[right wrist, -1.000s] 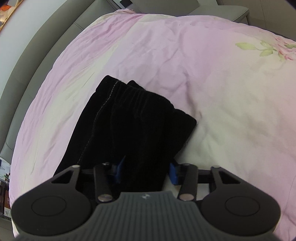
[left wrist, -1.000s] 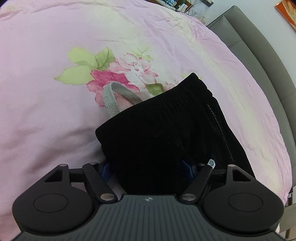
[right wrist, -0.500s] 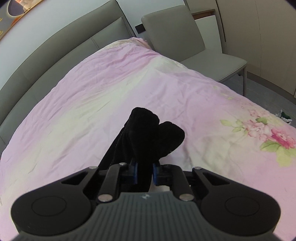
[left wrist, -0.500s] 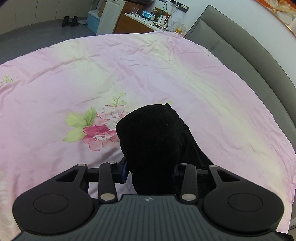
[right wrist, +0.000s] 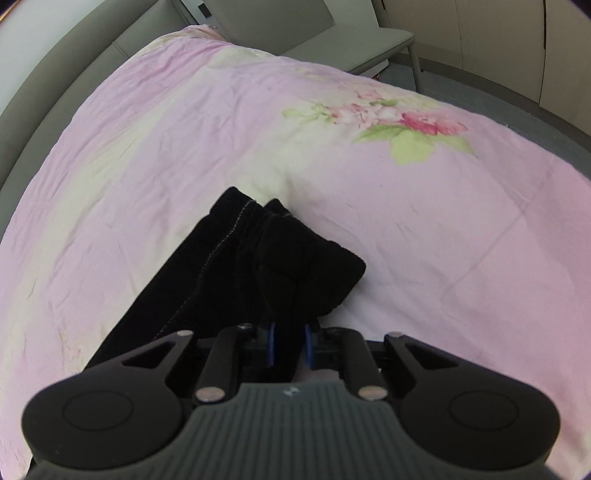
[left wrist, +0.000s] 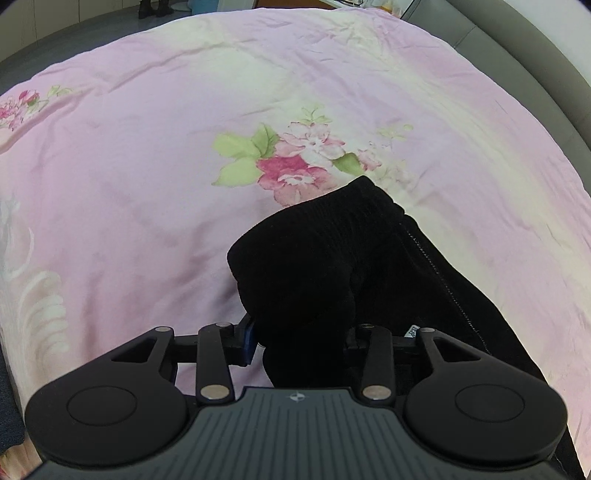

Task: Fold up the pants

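Note:
Black pants (left wrist: pixel 332 266) lie bunched on a pink flowered bedspread (left wrist: pixel 147 166). In the left wrist view my left gripper (left wrist: pixel 299 338) has a thick wad of the black cloth between its jaws, which stand fairly wide apart around it; a white label (left wrist: pixel 413 331) shows by the right finger. In the right wrist view my right gripper (right wrist: pixel 290 345) is shut on a fold of the pants (right wrist: pixel 258 273), its blue pads (right wrist: pixel 272 343) close together. The pants run down and left past a stitched seam (right wrist: pixel 207 266).
The bedspread (right wrist: pixel 406 221) covers the whole bed. A grey padded headboard (right wrist: pixel 55 81) runs along the left in the right wrist view, with a grey chair (right wrist: pixel 332 33) beyond the bed. The headboard (left wrist: pixel 535 55) shows at top right in the left wrist view.
Both grippers closed on the cloth, lifted it half a second ago, and have now come back down toward the bed. The grey drawstring seen a second ago is out of sight.

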The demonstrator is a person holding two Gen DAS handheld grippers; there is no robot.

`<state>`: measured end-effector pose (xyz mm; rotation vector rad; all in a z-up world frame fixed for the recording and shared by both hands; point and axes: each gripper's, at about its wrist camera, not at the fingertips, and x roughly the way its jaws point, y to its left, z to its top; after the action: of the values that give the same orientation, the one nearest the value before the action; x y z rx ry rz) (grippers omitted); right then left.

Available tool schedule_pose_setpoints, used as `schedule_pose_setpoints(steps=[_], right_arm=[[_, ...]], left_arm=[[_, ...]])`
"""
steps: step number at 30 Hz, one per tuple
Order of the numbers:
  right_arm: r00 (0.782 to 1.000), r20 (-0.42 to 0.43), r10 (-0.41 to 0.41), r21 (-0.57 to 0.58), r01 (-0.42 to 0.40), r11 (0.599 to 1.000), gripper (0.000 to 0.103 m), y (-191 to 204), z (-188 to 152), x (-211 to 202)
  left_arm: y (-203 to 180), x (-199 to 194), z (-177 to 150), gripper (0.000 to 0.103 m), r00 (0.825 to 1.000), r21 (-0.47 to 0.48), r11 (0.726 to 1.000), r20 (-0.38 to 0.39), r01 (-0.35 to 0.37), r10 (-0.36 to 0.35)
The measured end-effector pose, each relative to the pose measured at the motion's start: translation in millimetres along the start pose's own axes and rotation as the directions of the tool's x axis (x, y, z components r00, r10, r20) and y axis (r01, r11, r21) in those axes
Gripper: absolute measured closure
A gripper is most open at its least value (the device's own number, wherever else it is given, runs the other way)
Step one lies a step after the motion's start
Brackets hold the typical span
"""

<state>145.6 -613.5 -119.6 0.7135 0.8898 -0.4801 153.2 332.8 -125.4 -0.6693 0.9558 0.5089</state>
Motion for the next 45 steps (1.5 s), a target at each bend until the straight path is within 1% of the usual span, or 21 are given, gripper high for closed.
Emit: schedule_pose_setpoints(steps=[2, 3, 5, 6, 7, 9, 10, 12, 14, 17, 19, 20, 21, 22, 25, 26, 28, 32, 37, 42, 45], right_arm=[[1.0, -0.013, -0.001, -0.001, 0.001, 1.0, 0.092, -2, -1, 9], [1.0, -0.014, 0.002, -0.001, -0.002, 1.0, 0.092, -2, -1, 11], [1.0, -0.016, 0.026, 0.039, -0.025, 0.999, 0.089, -8, 0, 11], [0.999, -0.021, 0.046, 0.055, -0.044, 0.997, 0.084, -11, 0, 11], [0.997, -0.029, 0.067, 0.067, -0.065, 0.996, 0.081, -14, 2, 11], [0.994, -0.037, 0.102, 0.1, -0.098, 0.99, 0.078, -21, 5, 10], [0.992, -0.043, 0.121, 0.122, -0.115, 0.986, 0.073, -25, 6, 11], [0.987, -0.048, 0.156, 0.166, -0.146, 0.975, 0.071, -32, 8, 12], [0.982, -0.054, 0.183, 0.204, -0.169, 0.964, 0.068, -38, 9, 13], [0.975, -0.061, 0.212, 0.25, -0.191, 0.949, 0.066, -44, 12, 15], [0.972, -0.063, 0.227, 0.265, -0.203, 0.943, 0.066, -46, 13, 15], [0.971, -0.064, 0.23, 0.256, -0.206, 0.944, 0.068, -46, 13, 15], [0.974, -0.069, 0.217, 0.224, -0.196, 0.954, 0.077, -44, 14, 14], [0.977, -0.071, 0.2, 0.179, -0.185, 0.966, 0.083, -41, 15, 12], [0.979, -0.069, 0.192, 0.03, -0.19, 0.981, 0.089, -26, 19, -1], [0.981, -0.067, 0.184, -0.028, -0.186, 0.982, 0.089, -18, 21, -7], [0.984, -0.052, 0.173, -0.149, -0.179, 0.973, 0.09, 3, 23, -21], [0.978, -0.014, 0.21, -0.342, -0.202, 0.918, 0.091, 56, 22, -59], [0.956, -0.014, 0.293, -0.538, -0.254, 0.804, 0.092, 142, -6, -101], [0.926, -0.104, 0.363, -0.664, -0.337, 0.667, 0.092, 226, -66, -117], [0.905, -0.197, 0.376, -0.701, -0.399, 0.591, 0.092, 265, -112, -109]], left_arm=[[-3, 6, -3, 0.045, 0.999, 0.056, 0.998, -0.029, -0.039, 0.041], [-5, 8, -3, 0.043, 0.997, 0.084, 0.995, -0.048, -0.053, 0.057], [-1, 5, -2, 0.035, 0.997, 0.088, 0.995, -0.066, -0.04, 0.046], [0, 1, -2, 0.032, 0.997, 0.089, 0.996, -0.073, -0.03, 0.037], [0, -4, -2, 0.027, 0.996, 0.103, 0.994, -0.077, -0.039, 0.047], [-4, -16, -6, 0.025, 0.995, 0.161, 0.985, -0.062, -0.07, 0.081], [-8, -22, -8, 0.025, 0.994, 0.197, 0.977, -0.049, -0.085, 0.097], [-18, -41, -13, 0.025, 0.993, 0.265, 0.957, 0.006, -0.119, 0.122], [-33, -60, -17, 0.025, 0.995, 0.332, 0.938, 0.034, -0.101, 0.095], [-66, -82, -25, 0.025, 0.999, 0.404, 0.914, 0.028, -0.039, 0.03], [-93, -90, -34, 0.025, 1.0, 0.459, 0.889, 0.015, 0.0, -0.007], [-105, -91, -39, 0.025, 1.0, 0.479, 0.878, 0.006, 0.016, -0.021], [-120, -90, -46, 0.025, 0.999, 0.504, 0.863, -0.01, 0.037, -0.037], [-132, -89, -53, 0.027, 0.998, 0.529, 0.847, -0.027, 0.059, -0.052], [-167, -83, -76, 0.033, 0.993, 0.591, 0.797, -0.08, 0.122, -0.092], [-178, -80, -84, 0.036, 0.99, 0.605, 0.784, -0.094, 0.142, -0.106], [-197, -73, -100, 0.038, 0.982, 0.625, 0.758, -0.129, 0.188, -0.137], [-225, -57, -127, 0.042, 0.965, 0.647, 0.717, -0.187, 0.26, -0.181], [-245, -43, -145, 0.045, 0.948, 0.648, 0.692, -0.234, 0.319, -0.217], [-251, -37, -146, 0.048, 0.937, 0.656, 0.67, -0.262, 0.349, -0.231], [-250, -30, -142, 0.048, 0.933, 0.652, 0.668, -0.271, 0.359, -0.238]])
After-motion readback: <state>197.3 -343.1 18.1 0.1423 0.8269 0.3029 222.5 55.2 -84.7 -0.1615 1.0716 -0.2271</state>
